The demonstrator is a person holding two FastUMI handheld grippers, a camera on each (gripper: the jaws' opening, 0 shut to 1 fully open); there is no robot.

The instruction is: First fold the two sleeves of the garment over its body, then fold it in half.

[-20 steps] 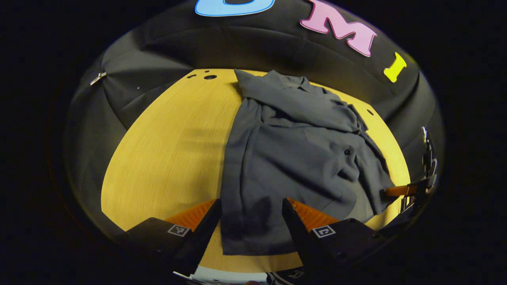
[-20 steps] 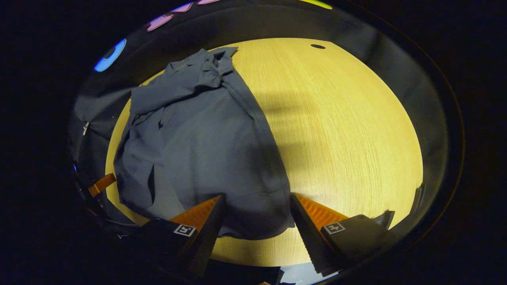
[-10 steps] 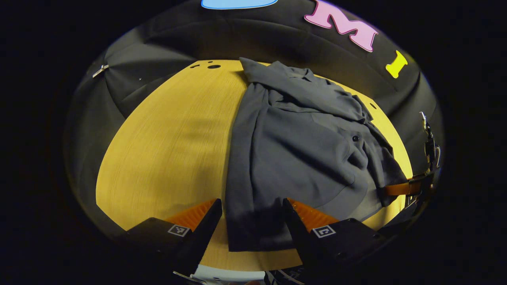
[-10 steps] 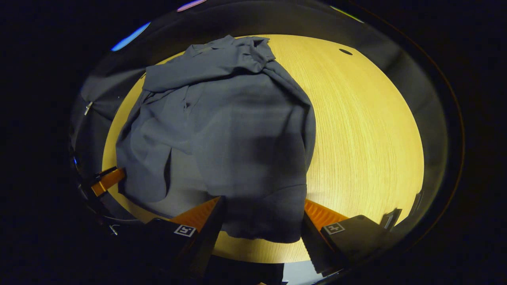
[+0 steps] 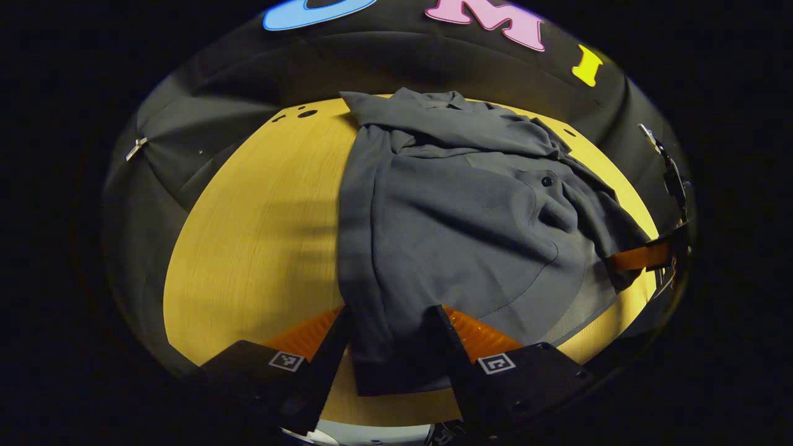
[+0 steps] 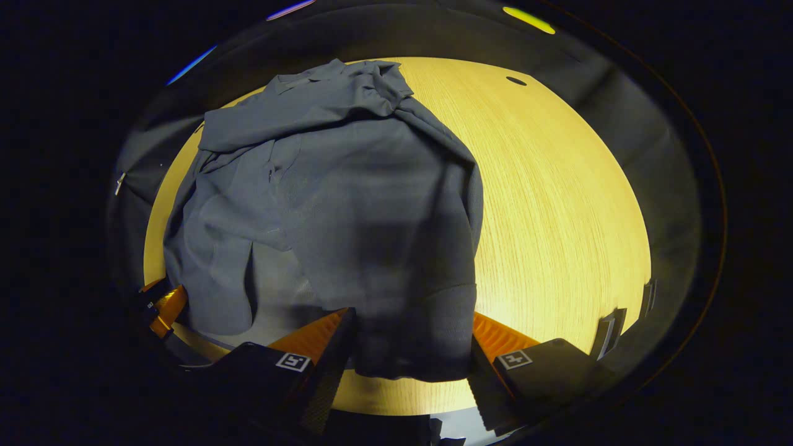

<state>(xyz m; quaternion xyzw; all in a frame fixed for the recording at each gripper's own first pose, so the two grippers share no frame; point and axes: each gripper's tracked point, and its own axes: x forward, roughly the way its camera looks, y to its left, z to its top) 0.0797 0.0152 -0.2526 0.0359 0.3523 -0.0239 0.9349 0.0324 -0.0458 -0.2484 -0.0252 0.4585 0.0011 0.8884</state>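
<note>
Left gripper view: the dark grey button-front cloth garment [image 5: 458, 223] lies on the yellow wood-grain desk [image 5: 248, 235], collar toward 12 o'clock, hem toward 6 o'clock; one sleeve is folded across the chest near the collar; a dark button [image 5: 547, 181] shows at about 2 o'clock. The left gripper [image 5: 390, 347] sits at 6 o'clock with its fingers spread wide on either side of the hem corner; the cloth lies between them, but whether either finger touches it cannot be told. At 3 o'clock the other gripper [image 5: 644, 255] shows at the garment's far edge, its tip against the cloth.

Right gripper view: the same garment [image 6: 334, 204] occupies the half of the desk [image 6: 557, 204] from 9 to 12 o'clock, bunched at the collar end; the right gripper [image 6: 412, 347] at 6 o'clock has its fingers well apart with the hem hanging between them; contact cannot be confirmed. The other gripper [image 6: 164, 306] appears at 8 o'clock beside the garment's edge.

Surroundings: small dark holes [image 5: 306, 114] in the desk near 11 o'clock; black cloth wall [image 5: 204, 124] behind, held by a metal clip [image 5: 135, 148]; shadows of the grippers fall across the hem.
</note>
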